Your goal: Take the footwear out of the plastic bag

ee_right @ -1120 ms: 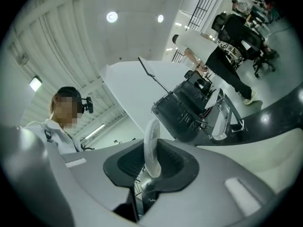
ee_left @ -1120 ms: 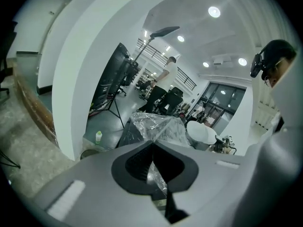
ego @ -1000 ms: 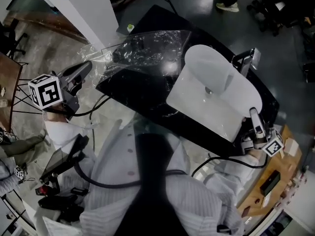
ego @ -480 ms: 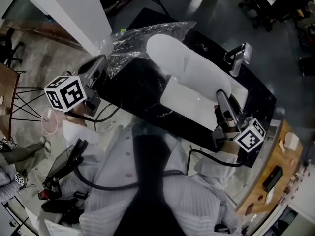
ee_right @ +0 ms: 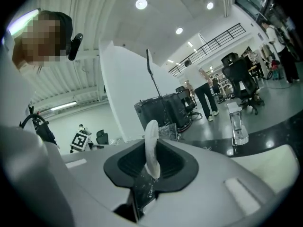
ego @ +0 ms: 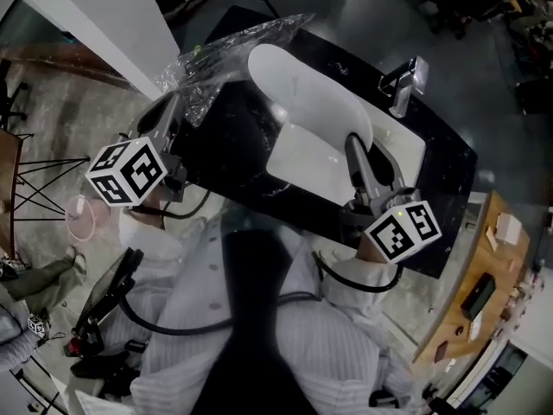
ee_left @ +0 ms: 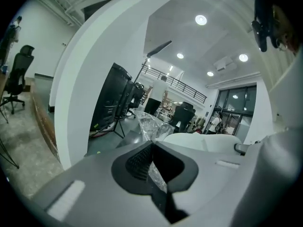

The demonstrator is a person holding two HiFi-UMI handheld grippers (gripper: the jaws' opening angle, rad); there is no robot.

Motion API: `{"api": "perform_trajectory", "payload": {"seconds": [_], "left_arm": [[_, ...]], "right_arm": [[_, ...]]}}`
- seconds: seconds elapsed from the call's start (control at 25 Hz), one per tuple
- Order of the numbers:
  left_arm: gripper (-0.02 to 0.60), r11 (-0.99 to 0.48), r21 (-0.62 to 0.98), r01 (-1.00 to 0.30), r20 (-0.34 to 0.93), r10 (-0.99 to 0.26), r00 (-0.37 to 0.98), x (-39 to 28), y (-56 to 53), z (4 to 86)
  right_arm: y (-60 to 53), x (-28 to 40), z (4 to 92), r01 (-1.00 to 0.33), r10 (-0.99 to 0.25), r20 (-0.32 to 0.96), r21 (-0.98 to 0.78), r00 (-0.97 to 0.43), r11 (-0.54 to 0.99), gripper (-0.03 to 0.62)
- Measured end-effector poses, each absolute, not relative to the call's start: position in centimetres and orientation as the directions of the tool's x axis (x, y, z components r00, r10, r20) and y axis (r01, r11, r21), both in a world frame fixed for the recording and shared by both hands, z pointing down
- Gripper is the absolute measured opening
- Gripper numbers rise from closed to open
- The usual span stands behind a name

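A white slipper (ego: 298,93) hangs over the black table (ego: 233,158) with its toe toward the clear plastic bag (ego: 216,54). My right gripper (ego: 352,145) has the slipper's thin edge (ee_right: 151,136) between its pads, along with a scrap of film, and its jaws are closing. My left gripper (ego: 175,111) is shut on a corner of the bag, whose crinkled film (ee_left: 152,124) runs out from between the jaws. The slipper (ee_left: 203,140) also shows white just beyond the left gripper (ee_left: 155,167). Whether the toe is still inside the bag's mouth I cannot tell.
A chrome fixture (ego: 404,85) stands at the table's far right edge. A white pillar (ego: 95,15) rises at the left. A wooden bench (ego: 484,292) with small items lies to the right. Office chairs and standing people fill the dark floor beyond.
My right gripper has carried the slipper leftward from the table's right end to beside the bag. The left gripper, still pinching the bag, has shifted a little to the right.
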State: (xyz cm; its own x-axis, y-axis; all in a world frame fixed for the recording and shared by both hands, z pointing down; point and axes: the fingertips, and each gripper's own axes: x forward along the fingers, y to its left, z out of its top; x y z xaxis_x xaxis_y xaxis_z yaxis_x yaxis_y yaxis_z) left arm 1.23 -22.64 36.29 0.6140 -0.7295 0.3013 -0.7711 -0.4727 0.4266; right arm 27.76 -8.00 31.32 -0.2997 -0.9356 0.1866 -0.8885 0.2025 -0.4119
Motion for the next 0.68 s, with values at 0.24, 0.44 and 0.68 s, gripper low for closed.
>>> {"api": "perform_trajectory", "payload": {"seconds": [0.24,0.44,0.68], "left_arm": [[0.003,-0.497,0.418,-0.761,0.312,-0.708,0.634,2.9,-22.1,36.7],[0.003,-0.513,0.405,-0.757,0.320,-0.696,0.643,3.9,-22.0,36.9],[0.003,-0.515,0.409,-0.753,0.333,-0.684,0.649,4.2,-22.0,37.2]], "right_arm": [[-8.2,27.4,31.4,-0.904,-0.937,0.197,-0.377,-0.289,0.200,0.074],[-8.4,27.7,31.7,-0.914,-0.939,0.205,-0.356,-0.277,0.192,0.074],[-8.8,28.0,31.7,-0.914,-0.936,0.211,-0.356,-0.282,0.195,0.074]]}}
